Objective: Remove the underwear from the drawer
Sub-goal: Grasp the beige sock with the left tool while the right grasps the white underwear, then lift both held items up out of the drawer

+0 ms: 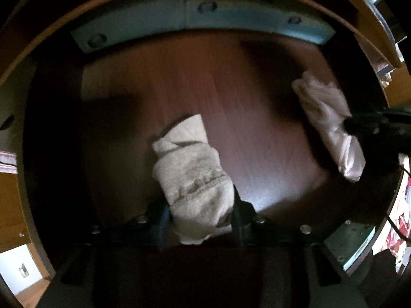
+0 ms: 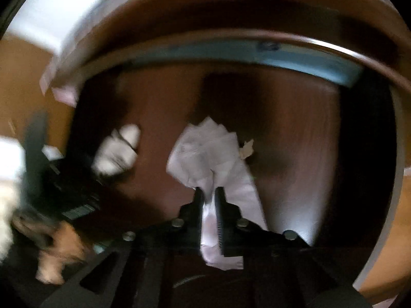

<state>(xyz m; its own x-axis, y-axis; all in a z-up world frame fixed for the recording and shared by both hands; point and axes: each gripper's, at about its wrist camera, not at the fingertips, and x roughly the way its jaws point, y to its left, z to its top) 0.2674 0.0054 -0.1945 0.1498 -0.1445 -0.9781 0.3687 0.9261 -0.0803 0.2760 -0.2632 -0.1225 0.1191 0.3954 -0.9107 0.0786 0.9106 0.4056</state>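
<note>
We see two pieces of underwear over the brown wooden floor of an open drawer point(image 1: 179, 82), each caught in a claw. The beige-grey folded piece point(image 1: 192, 179) sits between the fingers of the left gripper point(image 1: 203, 215), which is clenched on its near end while the rest of the bundle reaches out over the drawer floor. The pale lilac-white piece point(image 2: 213, 154) is pinched by the right gripper point(image 2: 208, 192), its jaws pressed together with only thin cloth between them, the fabric fanning out ahead of the fingertips and trailing back between them. From the left wrist view, the lilac piece appears at the right side of the drawer, the dark right gripper at its edge. A pale blue strip point(image 1: 195, 18) with screws lines the drawer's far wall. Both pictures are blurred.
</note>
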